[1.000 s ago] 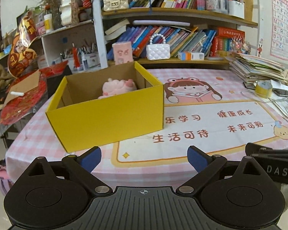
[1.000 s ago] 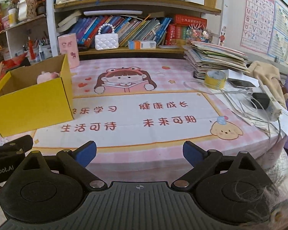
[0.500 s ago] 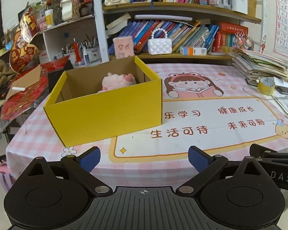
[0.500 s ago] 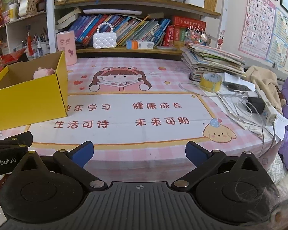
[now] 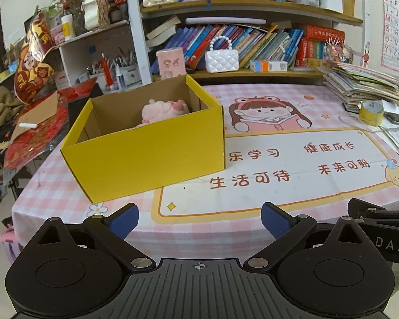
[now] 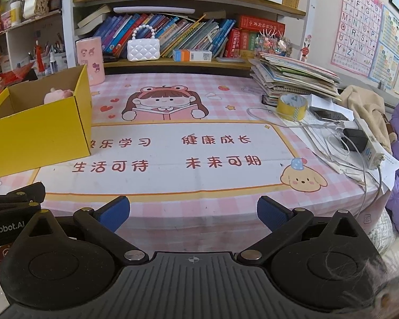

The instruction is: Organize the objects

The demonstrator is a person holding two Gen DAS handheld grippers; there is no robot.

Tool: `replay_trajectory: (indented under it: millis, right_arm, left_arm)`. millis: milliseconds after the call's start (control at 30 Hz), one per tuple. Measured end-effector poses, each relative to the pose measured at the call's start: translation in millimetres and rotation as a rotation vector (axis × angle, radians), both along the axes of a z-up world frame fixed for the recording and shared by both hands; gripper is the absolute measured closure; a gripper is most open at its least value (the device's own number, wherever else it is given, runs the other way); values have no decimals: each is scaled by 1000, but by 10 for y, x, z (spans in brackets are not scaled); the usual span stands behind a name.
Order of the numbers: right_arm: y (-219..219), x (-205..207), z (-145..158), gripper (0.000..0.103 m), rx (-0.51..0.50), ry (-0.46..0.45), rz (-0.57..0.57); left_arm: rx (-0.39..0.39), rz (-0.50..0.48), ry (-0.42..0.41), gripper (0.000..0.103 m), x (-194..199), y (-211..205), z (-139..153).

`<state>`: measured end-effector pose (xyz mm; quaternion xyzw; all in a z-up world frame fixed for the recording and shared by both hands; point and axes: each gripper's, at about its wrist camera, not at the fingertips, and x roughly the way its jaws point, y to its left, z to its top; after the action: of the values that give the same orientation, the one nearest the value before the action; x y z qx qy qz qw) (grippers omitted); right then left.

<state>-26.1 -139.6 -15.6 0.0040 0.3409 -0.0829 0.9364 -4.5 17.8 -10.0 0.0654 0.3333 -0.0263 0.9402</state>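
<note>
Left wrist view showed both the left claw (image 5: 200,219) and right claw (image 6: 193,210) spread wide and empty, short of the open yellow cardboard box (image 5: 146,148) holding a pink plush toy (image 5: 163,109), so sorting appeared finished or paused; any next move required selecting another item.

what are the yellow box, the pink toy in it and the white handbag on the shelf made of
Yellow box: seemingly cardboard, matte yellow outside, raw brown inside.
Pink toy: looks like soft plush, with a fuzzy, rounded surface.
White handbag: probably glossy plastic or faux leather, quilted with shiny highlights; its handle looks like pearl-type beads.

Yellow box (image 5: 151,156), pink plush (image 5: 163,109), seemingly pink-checked tablecloth (image 5: 53,188).
</note>
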Motion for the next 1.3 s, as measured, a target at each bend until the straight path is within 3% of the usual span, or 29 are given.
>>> replay_trajectory:
  millis: [1300]
  right_arm:
    - [79, 130, -16, 0, -20, 13, 18]
  left_arm:
    - [-14, 52, 7, 3, 97, 108, -60]
